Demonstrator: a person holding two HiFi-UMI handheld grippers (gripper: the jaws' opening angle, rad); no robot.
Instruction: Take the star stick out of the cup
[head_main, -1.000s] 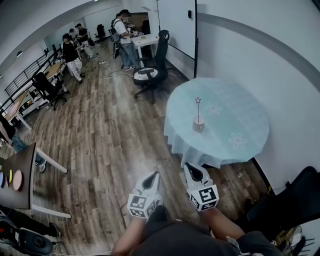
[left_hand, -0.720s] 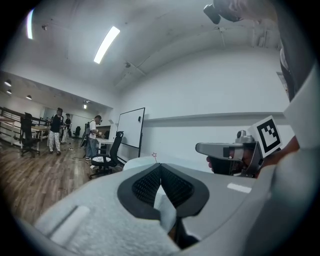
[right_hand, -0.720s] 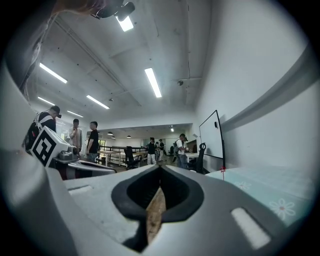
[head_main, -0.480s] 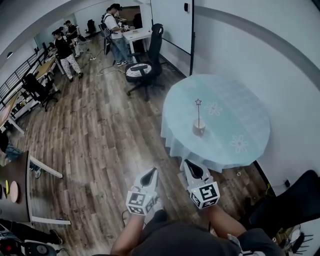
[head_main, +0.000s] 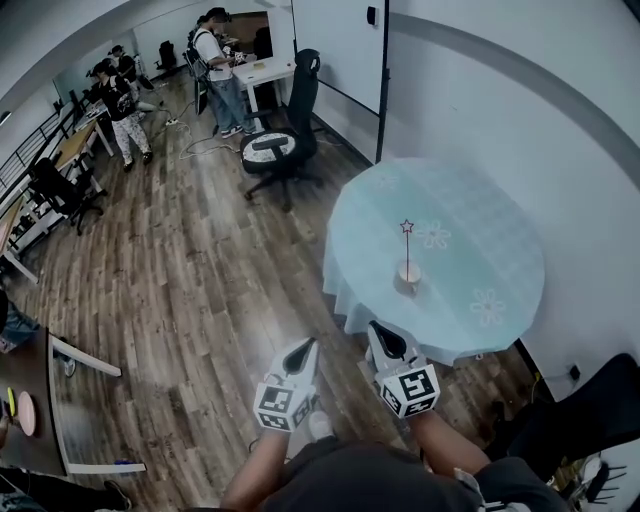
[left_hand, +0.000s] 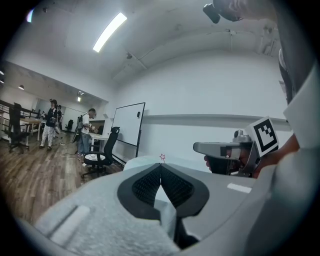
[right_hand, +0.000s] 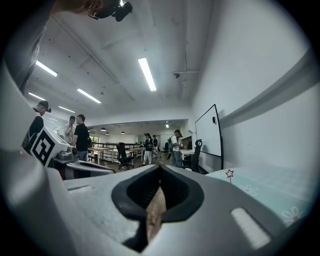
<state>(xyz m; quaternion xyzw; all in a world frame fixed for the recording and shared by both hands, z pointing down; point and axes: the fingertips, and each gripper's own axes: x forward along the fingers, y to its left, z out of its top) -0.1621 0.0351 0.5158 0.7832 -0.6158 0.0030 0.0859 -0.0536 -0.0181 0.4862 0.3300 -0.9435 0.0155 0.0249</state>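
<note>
Star stick (head_main: 407, 248) in cup (head_main: 409, 276), well beyond left tool (head_main: 304, 347) and right tool (head_main: 379, 331) (both closed, empty).

Small pale cup (head_main: 408, 276) stands upright on the round table (head_main: 480, 220) with a light blue cloth, a little left of centre, toward the near edge. Star stick (head_main: 407, 245) stands near-vertical inside it: thin rod, small outlined star on top, well above the rim.
</note>
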